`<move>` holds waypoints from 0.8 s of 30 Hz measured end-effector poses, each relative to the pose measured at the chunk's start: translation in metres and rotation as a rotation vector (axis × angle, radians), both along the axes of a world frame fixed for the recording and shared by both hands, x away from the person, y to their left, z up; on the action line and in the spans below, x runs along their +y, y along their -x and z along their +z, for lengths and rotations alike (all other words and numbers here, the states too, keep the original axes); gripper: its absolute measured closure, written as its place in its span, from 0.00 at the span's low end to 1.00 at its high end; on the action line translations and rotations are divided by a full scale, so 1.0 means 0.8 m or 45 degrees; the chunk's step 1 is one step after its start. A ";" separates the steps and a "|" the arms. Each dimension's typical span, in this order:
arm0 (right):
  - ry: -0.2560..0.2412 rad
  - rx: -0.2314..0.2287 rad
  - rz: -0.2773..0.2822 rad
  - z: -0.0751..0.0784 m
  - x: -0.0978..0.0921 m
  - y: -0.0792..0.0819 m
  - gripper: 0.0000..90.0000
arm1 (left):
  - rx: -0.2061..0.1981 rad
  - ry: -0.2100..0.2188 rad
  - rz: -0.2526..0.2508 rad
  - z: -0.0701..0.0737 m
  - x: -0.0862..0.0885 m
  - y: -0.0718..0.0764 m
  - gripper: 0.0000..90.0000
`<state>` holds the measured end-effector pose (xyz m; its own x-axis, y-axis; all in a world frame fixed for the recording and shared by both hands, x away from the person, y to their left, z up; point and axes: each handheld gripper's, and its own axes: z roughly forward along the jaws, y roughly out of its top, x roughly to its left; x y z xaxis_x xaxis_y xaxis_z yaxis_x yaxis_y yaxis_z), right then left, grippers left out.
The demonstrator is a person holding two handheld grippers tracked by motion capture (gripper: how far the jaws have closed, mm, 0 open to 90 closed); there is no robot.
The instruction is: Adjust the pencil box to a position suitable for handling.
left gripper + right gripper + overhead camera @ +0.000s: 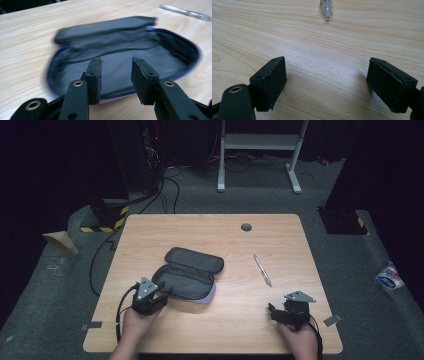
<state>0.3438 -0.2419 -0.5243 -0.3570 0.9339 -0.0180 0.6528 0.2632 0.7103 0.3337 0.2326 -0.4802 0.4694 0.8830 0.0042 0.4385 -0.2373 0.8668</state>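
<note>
a: where does it stand?

b: the pencil case (190, 272) lies unzipped on the wooden surface (280, 320), left of middle, its lid flap folded back toward the far side. the pen (262, 269) lies on the bare wood to its right, well apart from it, running near to far.

a: and the claws?

b: the left claw (161, 289) sits at the near left rim of the case, jaws a little apart with nothing between them. in the left gripper view its pads (95, 75) hang just over the near edge of the case (125, 60). the right claw (272, 312) is near the right front of the surface, jaws wide apart and empty, pointing at the pen (325, 10), which lies farther off.

a: what's inside the case?

b: nothing that i can make out. the dark lining looks bare, though that view is blurred.

a: what could go wrong?

b: i'd judge two things. the pen is thin, smooth and lies flat, so if the right claw closes off-centre or too high, the pen may roll or skate away across the wood. and the case is soft fabric: if the left claw misses the rim or only pinches the lining, the case may slide or the flap may flop shut, and the pen would then land on the lid or outside.
</note>
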 end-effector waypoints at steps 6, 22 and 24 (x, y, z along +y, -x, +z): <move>0.000 0.001 0.000 0.000 0.000 0.000 0.18 | 0.003 0.048 0.126 -0.001 0.047 -0.002 0.67; 0.000 0.000 0.000 0.000 0.000 0.000 0.18 | -0.020 0.121 0.164 -0.019 0.065 -0.011 0.71; 0.000 0.000 0.000 0.000 0.000 0.000 0.18 | -0.019 0.123 0.163 -0.024 0.063 -0.014 0.74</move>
<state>0.3437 -0.2419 -0.5243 -0.3569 0.9340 -0.0181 0.6528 0.2632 0.7103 0.3446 0.2830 -0.4993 0.3537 0.9321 -0.0778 0.4467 -0.0953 0.8896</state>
